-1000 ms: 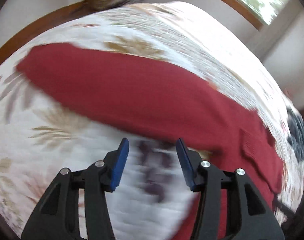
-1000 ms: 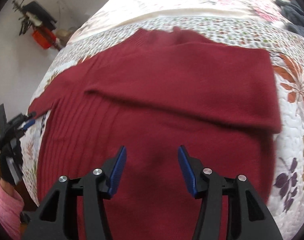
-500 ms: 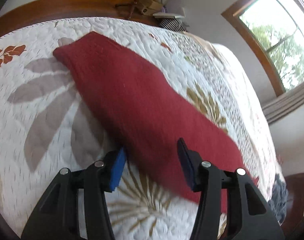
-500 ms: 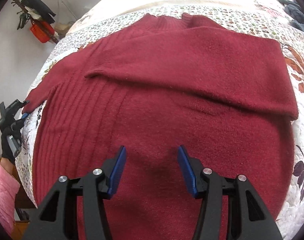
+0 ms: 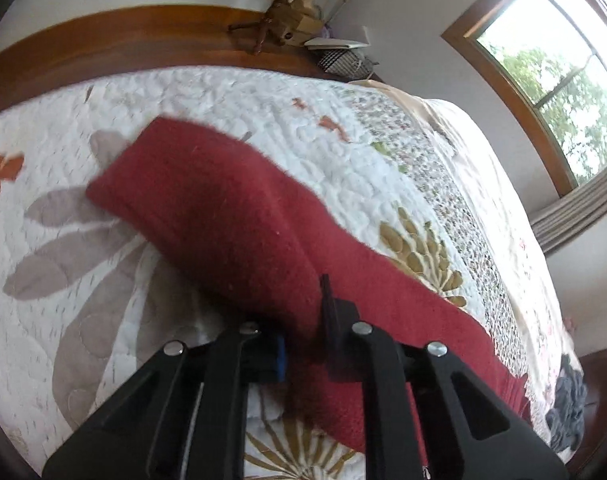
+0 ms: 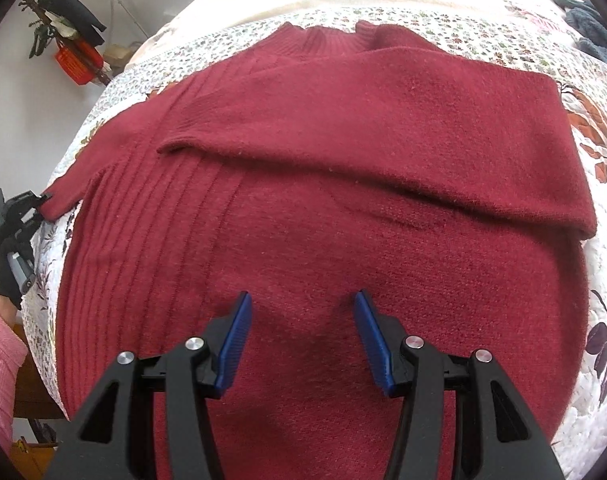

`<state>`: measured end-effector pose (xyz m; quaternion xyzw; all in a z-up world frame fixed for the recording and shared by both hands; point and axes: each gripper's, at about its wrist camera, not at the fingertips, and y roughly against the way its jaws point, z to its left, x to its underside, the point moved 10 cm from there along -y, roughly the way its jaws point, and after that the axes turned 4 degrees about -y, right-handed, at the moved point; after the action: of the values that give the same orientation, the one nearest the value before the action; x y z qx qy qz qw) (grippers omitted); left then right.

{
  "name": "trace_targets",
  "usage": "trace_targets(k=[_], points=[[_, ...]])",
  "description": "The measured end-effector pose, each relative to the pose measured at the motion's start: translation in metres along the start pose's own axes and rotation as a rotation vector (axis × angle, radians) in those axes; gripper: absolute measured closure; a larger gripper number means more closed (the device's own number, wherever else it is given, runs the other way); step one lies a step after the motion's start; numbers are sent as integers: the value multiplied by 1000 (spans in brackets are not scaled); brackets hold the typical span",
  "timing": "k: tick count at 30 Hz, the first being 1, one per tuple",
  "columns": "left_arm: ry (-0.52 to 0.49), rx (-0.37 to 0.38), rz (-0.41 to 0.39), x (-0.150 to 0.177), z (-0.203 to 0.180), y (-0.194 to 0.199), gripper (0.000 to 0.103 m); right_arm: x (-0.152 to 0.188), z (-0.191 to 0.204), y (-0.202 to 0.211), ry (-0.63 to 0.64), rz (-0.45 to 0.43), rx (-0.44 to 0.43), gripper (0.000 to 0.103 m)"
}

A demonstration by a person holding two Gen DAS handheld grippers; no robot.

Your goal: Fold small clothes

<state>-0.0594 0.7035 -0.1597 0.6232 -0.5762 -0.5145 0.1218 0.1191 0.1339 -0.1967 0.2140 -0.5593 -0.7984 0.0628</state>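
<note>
A red sweater (image 6: 323, 208) lies flat on a flowery quilt (image 6: 595, 240) on a bed. In the right wrist view it fills the middle. Its neck is up at 12 o'clock. One sleeve is already folded across the chest, from 3 o'clock over toward 9 o'clock. The other sleeve (image 5: 231, 216) sticks out to 9 o'clock.

The left gripper (image 5: 303, 340) has that loose sleeve near its cuff end. Its two fingers are closed tight on the red cloth. In the right wrist view it is small and far off at 9 o'clock, with a black glove and a pink cuff behind it.

The right gripper (image 6: 301, 338) hangs over the bottom part of the sweater, at 6 o'clock. Its blue fingers (image 6: 235, 340) are wide apart and hold nothing.

The next job looks like bringing this sleeve over the chest too. A few things could go wrong. The grip seems to be only on a small bit of cloth, so the sleeve could slip out if it is pulled fast. A hard pull could also drag the whole sweater sideways and mess up the sleeve that is already folded, since nothing is pressing the sweater down. The soft sleeve could also twist and land bunched up.
</note>
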Motion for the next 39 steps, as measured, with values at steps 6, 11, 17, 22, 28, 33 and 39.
trace_targets(k=[6, 11, 17, 22, 28, 33, 39], points=[[-91, 94, -33, 2, -59, 28, 93, -1, -3, 6, -5, -13, 0, 49], [-195, 174, -27, 21, -123, 39, 93, -4, -9, 17, -12, -37, 3, 49], [-300, 290, 7, 63, -203, 41, 93, -7, -20, 28, -22, -59, 11, 49], [-364, 362, 50, 102, -257, 36, 93, -7, -28, 32, -35, -67, 12, 49], [-417, 417, 108, 154, -296, 27, 93, -4, -34, 29, -50, -63, 13, 49], [-444, 387, 185, 202, -302, -2, 93, 0, -40, 24, -55, -57, 21, 49], [-404, 356, 255, 225, -290, -30, 93, 3, -45, 20, -62, -45, 17, 49]])
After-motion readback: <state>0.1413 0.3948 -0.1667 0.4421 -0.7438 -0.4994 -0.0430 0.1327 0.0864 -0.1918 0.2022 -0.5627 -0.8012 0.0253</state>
